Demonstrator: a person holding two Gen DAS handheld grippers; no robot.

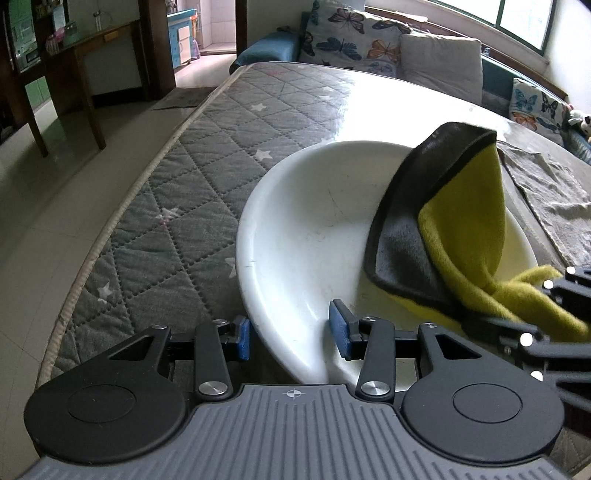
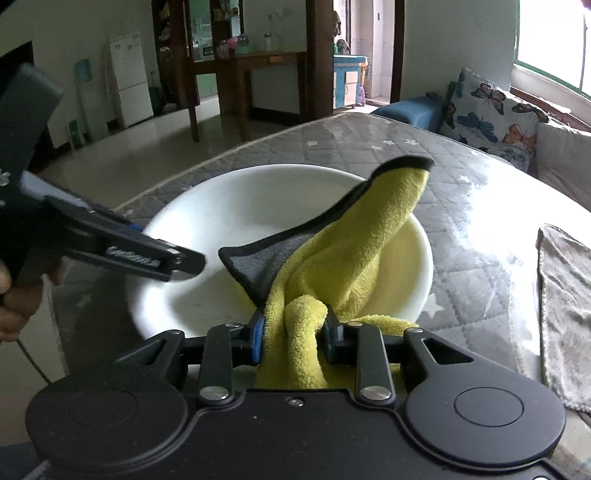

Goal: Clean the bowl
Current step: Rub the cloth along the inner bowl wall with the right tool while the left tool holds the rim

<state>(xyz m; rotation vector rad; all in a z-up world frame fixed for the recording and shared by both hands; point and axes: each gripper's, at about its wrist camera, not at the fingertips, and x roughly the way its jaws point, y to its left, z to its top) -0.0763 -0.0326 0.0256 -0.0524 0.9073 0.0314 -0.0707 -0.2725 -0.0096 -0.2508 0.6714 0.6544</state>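
A white bowl (image 1: 314,221) (image 2: 229,206) sits on a grey quilted, star-patterned surface (image 1: 192,206). My left gripper (image 1: 291,336) straddles the bowl's near rim, one blue pad outside the wall and one inside, shut on it. From the right wrist view the left gripper (image 2: 184,264) reaches over the bowl's left rim. My right gripper (image 2: 293,332) is shut on a bunched yellow cloth with a grey side and black edging (image 2: 354,240) (image 1: 465,206). The cloth stands up over the right half of the bowl's inside. The right gripper (image 1: 517,317) enters from the right edge.
A grey towel (image 1: 554,199) (image 2: 565,314) lies flat to the right of the bowl. Butterfly pillows (image 1: 351,33) and a sofa line the far side. The surface's edge drops to a tiled floor on the left, with a wooden table (image 1: 74,66) beyond. A hand (image 2: 14,306) holds the left gripper.
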